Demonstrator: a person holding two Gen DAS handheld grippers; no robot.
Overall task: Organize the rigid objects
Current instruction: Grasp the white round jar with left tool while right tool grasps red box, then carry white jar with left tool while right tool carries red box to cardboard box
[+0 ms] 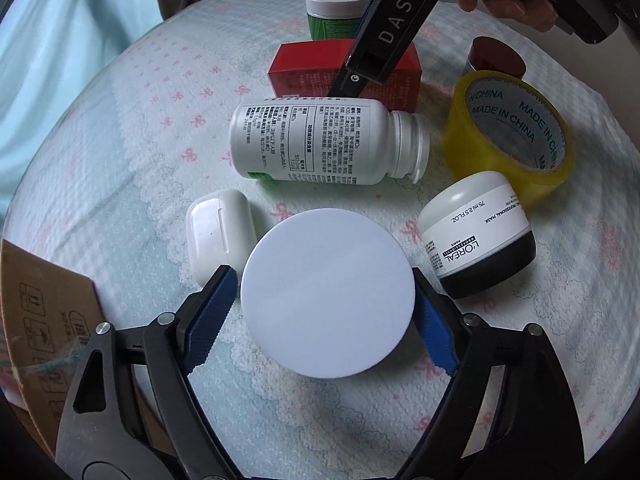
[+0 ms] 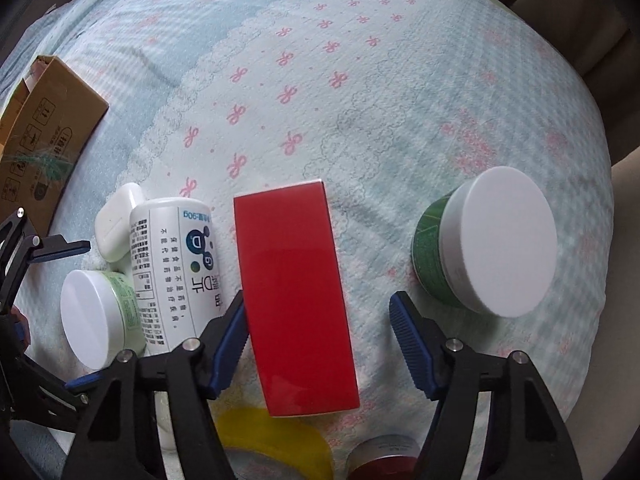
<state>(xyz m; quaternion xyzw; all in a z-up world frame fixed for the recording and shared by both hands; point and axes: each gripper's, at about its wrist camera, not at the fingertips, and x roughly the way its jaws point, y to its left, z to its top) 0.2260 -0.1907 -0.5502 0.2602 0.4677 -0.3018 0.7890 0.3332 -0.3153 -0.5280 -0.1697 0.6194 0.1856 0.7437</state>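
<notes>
My left gripper points down over a light-green jar with a round white lid, its blue pads on either side of the jar. In the right wrist view a small gap shows between those fingers and the jar, so it is open. My right gripper is open around a red box lying flat. Its left pad touches the box's edge and its right pad stands well clear. One black finger of it reaches down to the red box in the left wrist view.
A white bottle lies on its side between box and jar, an earbud case beside it. To the right are a yellow tape roll, a tipped black-and-white jar and a dark-red-lidded jar. A green jar and cardboard box flank the patterned cloth.
</notes>
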